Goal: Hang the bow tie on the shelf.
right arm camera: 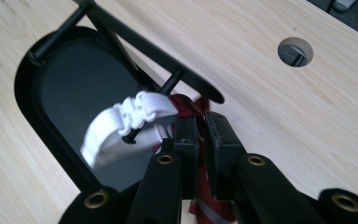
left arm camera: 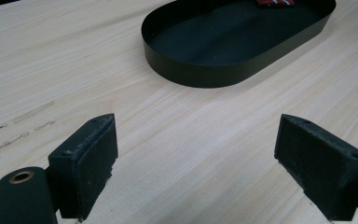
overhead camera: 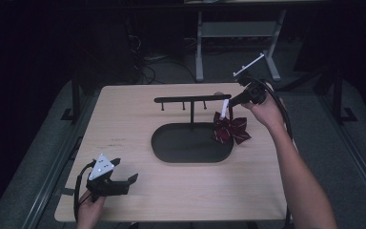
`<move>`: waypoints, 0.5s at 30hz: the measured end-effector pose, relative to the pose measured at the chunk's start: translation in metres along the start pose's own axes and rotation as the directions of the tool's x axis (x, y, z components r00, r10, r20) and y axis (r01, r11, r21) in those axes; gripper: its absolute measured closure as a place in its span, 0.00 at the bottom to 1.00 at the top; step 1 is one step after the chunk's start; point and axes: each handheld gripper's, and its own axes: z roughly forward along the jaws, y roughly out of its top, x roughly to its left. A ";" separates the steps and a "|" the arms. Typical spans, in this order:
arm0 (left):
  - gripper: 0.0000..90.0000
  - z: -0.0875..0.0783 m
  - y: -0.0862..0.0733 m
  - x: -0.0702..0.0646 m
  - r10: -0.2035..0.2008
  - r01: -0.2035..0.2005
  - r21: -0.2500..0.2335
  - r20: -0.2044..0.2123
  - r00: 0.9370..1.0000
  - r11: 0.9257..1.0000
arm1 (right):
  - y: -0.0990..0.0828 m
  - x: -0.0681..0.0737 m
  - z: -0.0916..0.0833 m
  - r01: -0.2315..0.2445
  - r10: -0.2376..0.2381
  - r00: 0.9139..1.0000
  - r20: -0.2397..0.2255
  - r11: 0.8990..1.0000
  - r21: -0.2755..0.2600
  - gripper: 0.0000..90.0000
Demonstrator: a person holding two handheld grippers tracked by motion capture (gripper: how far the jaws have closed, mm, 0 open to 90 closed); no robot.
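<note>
Wooden table (overhead camera: 124,129): pale, holding a black oval tray (overhead camera: 171,143) with a T-shaped hanger stand (overhead camera: 192,99).
Right hand-held gripper (right arm camera: 201,126): I have its jaws pinched on a dark red bow (overhead camera: 230,129), beside the stand's right end.
White strap (right arm camera: 121,123): apparently looped over a peg.
Left hand-held gripper (left arm camera: 196,158): jaws wide apart over bare table, near the front-left corner.
</note>
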 end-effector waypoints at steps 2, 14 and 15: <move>0.14 0.000 0.000 0.000 0.001 -0.001 0.003 0.002 1.000 1.000 | -0.001 0.001 0.001 0.007 -0.007 1.000 -0.004 1.000 0.006 0.93; 0.14 0.000 0.000 -0.002 0.000 0.000 -0.003 0.003 1.000 1.000 | 0.000 0.015 -0.007 0.060 -0.060 0.998 0.021 0.998 -0.004 0.86; 0.14 0.000 0.000 -0.002 0.000 0.000 -0.002 0.004 1.000 1.000 | 0.000 0.015 -0.008 0.058 -0.058 0.998 0.020 0.998 -0.008 0.86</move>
